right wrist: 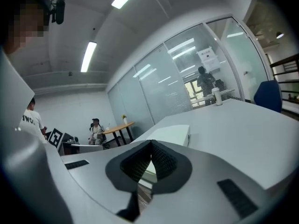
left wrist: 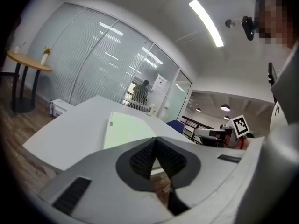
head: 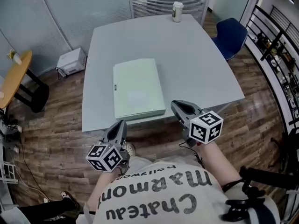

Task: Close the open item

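A pale green folder lies flat and closed on the grey table, near its front edge. It also shows ahead in the left gripper view as the folder and in the right gripper view as the folder. My left gripper hangs below the table's front edge, near the folder's left corner, its jaws shut on nothing. My right gripper sits just off the folder's front right corner, also shut and empty. The pads meet at their tips, as do the pads.
A white cup stands at the table's far edge. A blue chair sits at the far right corner. On the wooden floor to the left are a white box and a round wooden table. Glass walls stand behind.
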`<act>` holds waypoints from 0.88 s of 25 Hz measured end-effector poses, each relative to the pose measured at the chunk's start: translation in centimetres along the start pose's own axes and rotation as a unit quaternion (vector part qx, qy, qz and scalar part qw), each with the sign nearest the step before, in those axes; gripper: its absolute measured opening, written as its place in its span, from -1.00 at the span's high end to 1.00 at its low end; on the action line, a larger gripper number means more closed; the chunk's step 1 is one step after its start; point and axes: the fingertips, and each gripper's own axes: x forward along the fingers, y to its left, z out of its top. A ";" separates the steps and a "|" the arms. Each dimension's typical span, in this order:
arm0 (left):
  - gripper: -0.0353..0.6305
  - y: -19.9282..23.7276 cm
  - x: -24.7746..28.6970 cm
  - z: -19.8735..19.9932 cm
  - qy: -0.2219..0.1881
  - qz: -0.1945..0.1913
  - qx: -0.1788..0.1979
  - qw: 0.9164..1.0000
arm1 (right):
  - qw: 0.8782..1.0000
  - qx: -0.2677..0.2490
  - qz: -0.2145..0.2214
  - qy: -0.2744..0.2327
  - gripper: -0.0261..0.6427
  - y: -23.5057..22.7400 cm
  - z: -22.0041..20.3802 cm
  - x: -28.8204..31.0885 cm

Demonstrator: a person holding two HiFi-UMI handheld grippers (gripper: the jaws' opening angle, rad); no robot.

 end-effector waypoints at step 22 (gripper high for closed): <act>0.92 1.2 -1.3 -2.6 0.042 0.016 -0.009 0.999 | 0.999 0.009 -0.036 0.018 0.93 -1.8 -2.3 -0.8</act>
